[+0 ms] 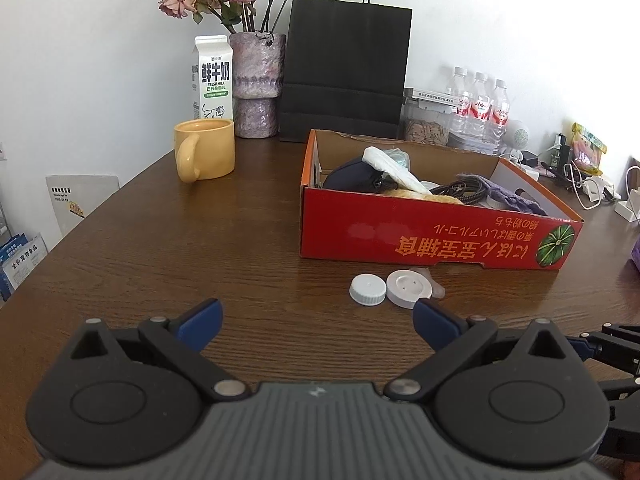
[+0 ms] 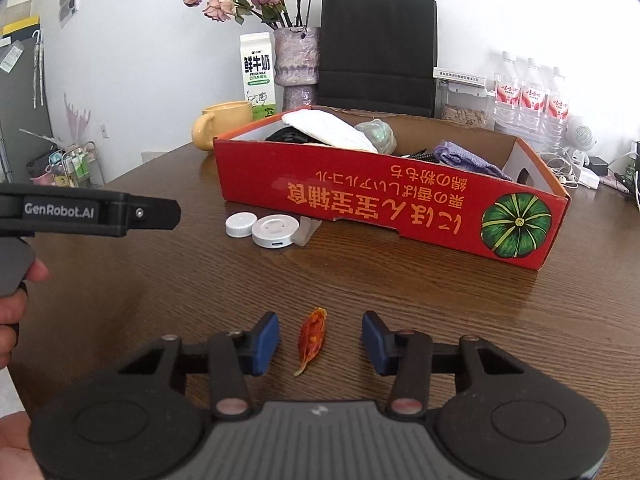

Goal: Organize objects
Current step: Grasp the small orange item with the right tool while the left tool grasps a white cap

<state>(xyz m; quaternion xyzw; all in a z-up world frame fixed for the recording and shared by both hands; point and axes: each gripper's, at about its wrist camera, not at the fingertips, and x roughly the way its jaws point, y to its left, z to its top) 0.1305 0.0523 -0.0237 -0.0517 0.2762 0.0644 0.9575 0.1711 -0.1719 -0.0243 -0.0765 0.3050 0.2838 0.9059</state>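
Observation:
A dried orange petal (image 2: 312, 338) lies on the brown wooden table between the blue pads of my right gripper (image 2: 320, 332), which is open; neither pad touches it. My left gripper (image 1: 316, 316) is open wide over bare table with nothing between its fingers. Just ahead of it lie a white ribbed cap (image 1: 368, 289), a white round disc (image 1: 409, 288) and a small clear piece (image 1: 436, 286), in front of the red cardboard box (image 1: 420, 236). The box holds a white cloth, a dark pouch, a cable and a purple cloth.
At the back stand a yellow mug (image 1: 204, 154), a milk carton (image 1: 212, 78), a vase of dried roses (image 1: 256, 84) and a black paper bag (image 1: 344, 76). Water bottles (image 1: 480, 108), chargers and cables crowd the back right. The table's left edge curves away.

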